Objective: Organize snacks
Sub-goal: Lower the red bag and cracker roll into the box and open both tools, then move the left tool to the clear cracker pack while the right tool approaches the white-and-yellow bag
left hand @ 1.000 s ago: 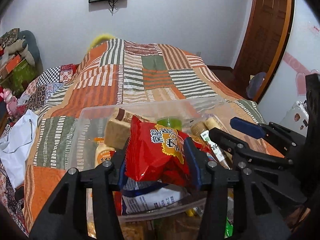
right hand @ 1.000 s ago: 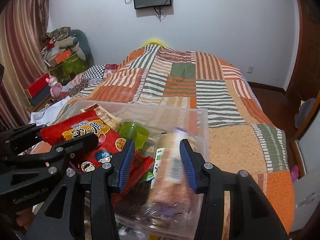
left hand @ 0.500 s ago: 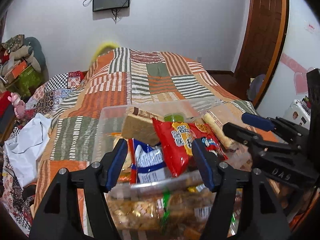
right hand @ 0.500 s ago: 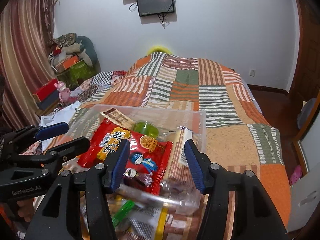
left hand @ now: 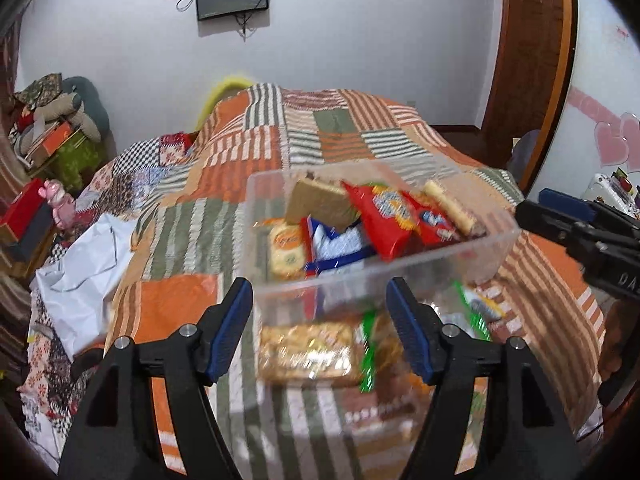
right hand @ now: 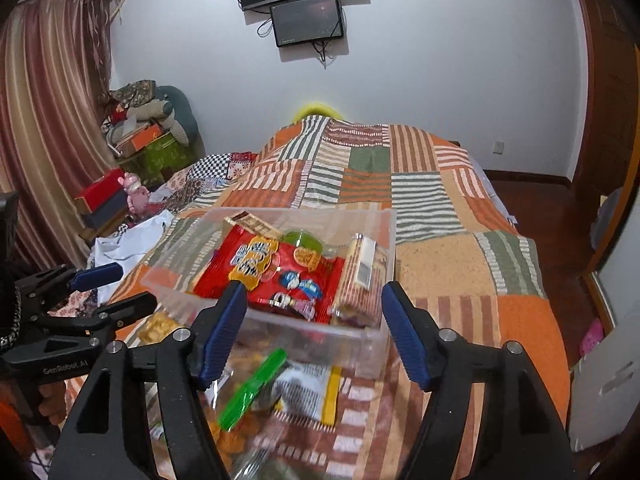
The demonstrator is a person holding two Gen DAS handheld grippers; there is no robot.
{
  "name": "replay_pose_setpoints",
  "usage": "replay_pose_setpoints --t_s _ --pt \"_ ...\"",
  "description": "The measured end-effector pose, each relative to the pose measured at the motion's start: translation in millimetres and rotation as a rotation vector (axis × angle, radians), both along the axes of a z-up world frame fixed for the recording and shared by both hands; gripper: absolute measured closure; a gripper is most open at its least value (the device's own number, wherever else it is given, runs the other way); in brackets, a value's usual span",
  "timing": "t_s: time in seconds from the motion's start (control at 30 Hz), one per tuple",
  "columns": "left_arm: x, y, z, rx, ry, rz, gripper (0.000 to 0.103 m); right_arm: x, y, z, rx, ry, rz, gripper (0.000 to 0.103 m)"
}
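A clear plastic bin [left hand: 380,268] stands on the patchwork bed, filled with a red snack bag [left hand: 384,216], a wafer pack [left hand: 316,200], a blue-white packet [left hand: 336,244] and a long biscuit tube [right hand: 360,280]. My left gripper [left hand: 319,292] hovers short of the bin's near wall, its jaws opening with nothing pressed between the pads. My right gripper [right hand: 314,296] hangs over the bin's near right corner, its jaws also opening and free of the snacks. Loose on the bed in front of the bin lie a cracker pack [left hand: 308,352] and a green-edged packet [right hand: 252,388].
The patchwork quilt [right hand: 440,264] stretches beyond and to the right of the bin. A white bag [left hand: 80,264] lies at the bed's left edge, with boxes and plush toys [right hand: 140,136] stacked further left. A wooden door [left hand: 528,52] and floor are on the right.
The left gripper let go of the red bag and the right one let go of the biscuit tube; both snacks now lie in the bin. Both grippers opened and drew back from it.
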State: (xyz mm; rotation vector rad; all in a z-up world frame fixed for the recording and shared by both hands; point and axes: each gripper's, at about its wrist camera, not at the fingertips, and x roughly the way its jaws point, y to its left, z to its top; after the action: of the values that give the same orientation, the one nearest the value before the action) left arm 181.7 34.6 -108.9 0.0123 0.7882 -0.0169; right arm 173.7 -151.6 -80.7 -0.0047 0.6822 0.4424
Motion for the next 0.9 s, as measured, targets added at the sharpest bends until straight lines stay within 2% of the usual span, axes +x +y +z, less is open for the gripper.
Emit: replay_pose_setpoints --t_s 0.2,0.37,0.57,0.6,0.7,0.9 --pt "-16.8 12.7 -23.4 0.006 0.068 0.016 0.034 -10.9 1.4 -10.3 -0.015 0.028 0.005 0.032" --pt "-22.6 17.9 -46.9 -0.019 0.129 0.002 0.034 -14.5 -3.1 -28.0 -0.041 0.078 0.010 0.032" --pt "-23.3 14.0 -61.8 -0.027 0.143 -0.016 0.034 -15.4 -9.2 -50.2 -0.063 0.144 -0.003 0.032" --pt "-22.7 14.1 -62.5 -0.034 0.136 -0.019 0.033 -13.4 -9.6 -54.3 -0.064 0.163 -0.004 0.032" --pt "-18.7 14.9 -63.6 -0.029 0.122 0.003 0.019 -10.7 -9.9 -61.9 -0.053 0.206 0.001 0.032" --pt "-6.6 18.0 -68.6 -0.055 0.129 0.005 0.011 -5.1 2.5 -67.0 -0.062 0.239 0.030 0.032"
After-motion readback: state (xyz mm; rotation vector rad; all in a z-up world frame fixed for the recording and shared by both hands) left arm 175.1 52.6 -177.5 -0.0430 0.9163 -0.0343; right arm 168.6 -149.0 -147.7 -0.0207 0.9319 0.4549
